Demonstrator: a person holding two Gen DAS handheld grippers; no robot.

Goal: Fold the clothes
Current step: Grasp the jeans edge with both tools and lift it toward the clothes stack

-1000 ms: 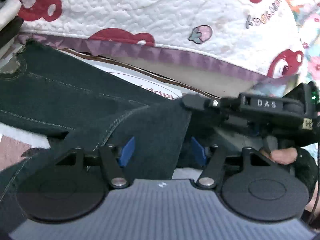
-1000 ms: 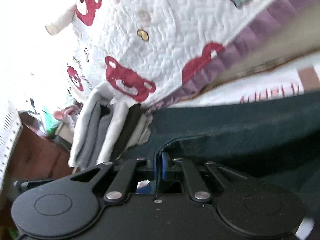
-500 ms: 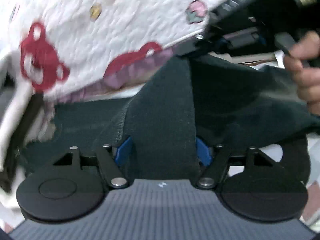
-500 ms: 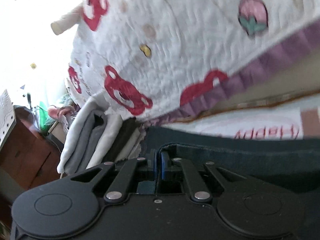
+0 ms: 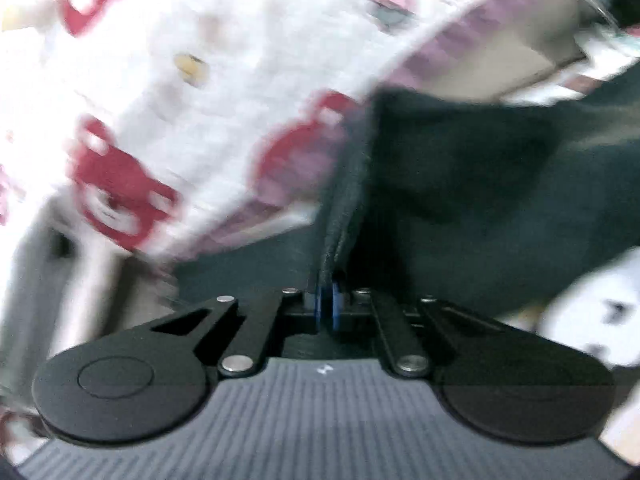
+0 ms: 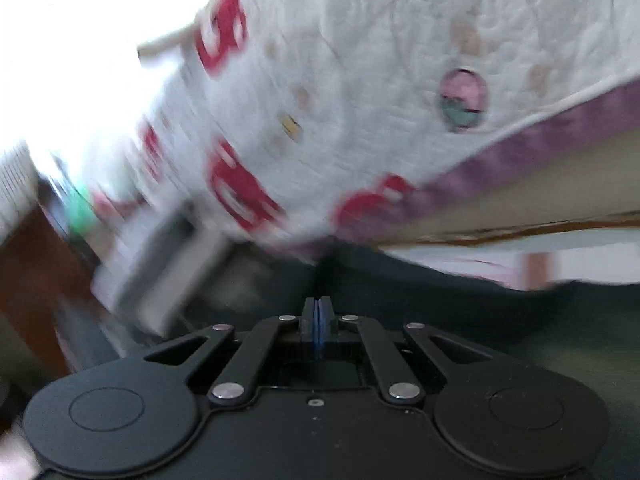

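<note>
Pinching a raised fold of the dark garment (image 5: 460,184) in your left gripper (image 5: 328,300), you had its jaws clamped on the cloth just below the quilt (image 5: 224,92). Your right gripper (image 6: 319,318) was fully closed; what it held I cannot tell. Folding looked unfinished, with the quilt's purple edge (image 6: 540,144) crowding close above.

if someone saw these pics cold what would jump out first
The white quilt with red bear prints fills the upper half of both views, its purple border slanting along the lower edge. Below it lies the dark green garment; the left tool is shut on a fold of it. The right tool is shut too, whether on cloth is unclear.
</note>
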